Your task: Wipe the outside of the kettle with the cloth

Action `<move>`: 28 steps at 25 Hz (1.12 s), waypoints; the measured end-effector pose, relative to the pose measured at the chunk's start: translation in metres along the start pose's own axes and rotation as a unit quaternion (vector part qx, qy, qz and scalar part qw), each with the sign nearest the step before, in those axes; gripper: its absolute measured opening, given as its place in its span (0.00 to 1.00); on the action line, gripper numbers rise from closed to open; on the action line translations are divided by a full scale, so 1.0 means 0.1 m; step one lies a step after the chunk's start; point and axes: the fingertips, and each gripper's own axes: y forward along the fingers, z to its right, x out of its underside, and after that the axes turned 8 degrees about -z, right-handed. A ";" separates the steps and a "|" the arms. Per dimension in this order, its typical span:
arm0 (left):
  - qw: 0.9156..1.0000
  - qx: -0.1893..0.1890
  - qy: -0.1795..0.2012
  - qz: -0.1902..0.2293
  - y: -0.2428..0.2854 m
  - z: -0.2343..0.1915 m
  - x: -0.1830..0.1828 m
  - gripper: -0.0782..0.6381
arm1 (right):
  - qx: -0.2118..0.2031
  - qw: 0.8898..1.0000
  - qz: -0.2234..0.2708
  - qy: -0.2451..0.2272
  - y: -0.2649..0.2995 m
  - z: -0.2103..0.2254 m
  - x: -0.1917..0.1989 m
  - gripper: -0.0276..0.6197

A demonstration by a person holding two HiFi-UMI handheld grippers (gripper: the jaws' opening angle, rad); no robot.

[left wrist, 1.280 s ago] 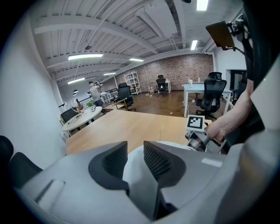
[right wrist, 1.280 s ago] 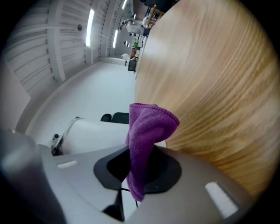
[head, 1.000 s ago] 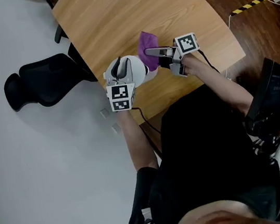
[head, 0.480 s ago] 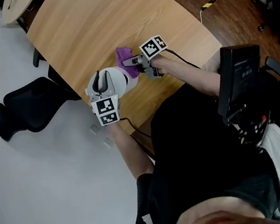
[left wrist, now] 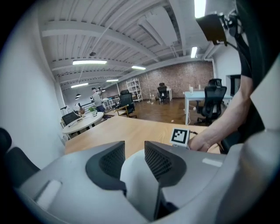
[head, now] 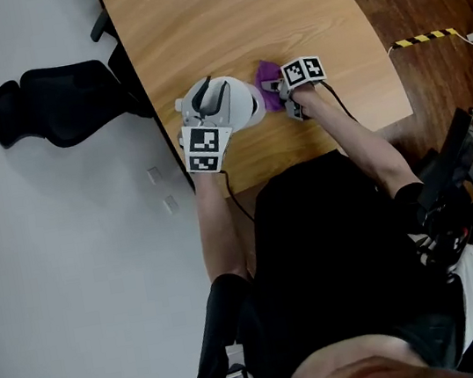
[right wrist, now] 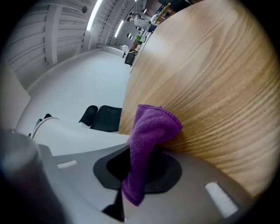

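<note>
A white kettle [head: 239, 103] with a dark handle stands near the front edge of the wooden table [head: 192, 21]. My left gripper [head: 208, 124] reaches it from the near side. In the left gripper view a white part of the kettle [left wrist: 136, 177] fills the gap of the left gripper [left wrist: 133, 151]; the jaws are opening, the pads still touching it. My right gripper [head: 281, 89] sits low, just right of the kettle, shut on a purple cloth [head: 267, 72]. The cloth [right wrist: 151, 127] sticks out of the right gripper [right wrist: 136, 173] and its folded tip rests on the tabletop [right wrist: 210, 87].
A black office chair [head: 62, 100] stands on the pale floor left of the table. Dark wooden floor with a yellow-black strip [head: 422, 39] lies to the right. Far off in the left gripper view are other desks and chairs [left wrist: 205, 98].
My right gripper has come down with the cloth, from above the kettle's side to the tabletop beside it. The left gripper has stayed on the kettle.
</note>
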 end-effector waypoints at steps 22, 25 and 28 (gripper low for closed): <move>0.950 0.291 0.105 0.033 -0.66 0.09 1.79 0.18 | -0.071 0.980 0.102 -0.155 -0.41 -1.07 1.16 0.12; 0.964 0.251 0.082 0.038 -0.71 0.31 1.73 0.19 | -0.065 0.978 0.153 -0.125 -0.67 -0.88 0.87 0.12; 0.970 0.229 0.064 0.048 -0.65 0.58 1.69 0.19 | -0.062 0.974 0.177 -0.128 -0.78 -0.85 0.66 0.11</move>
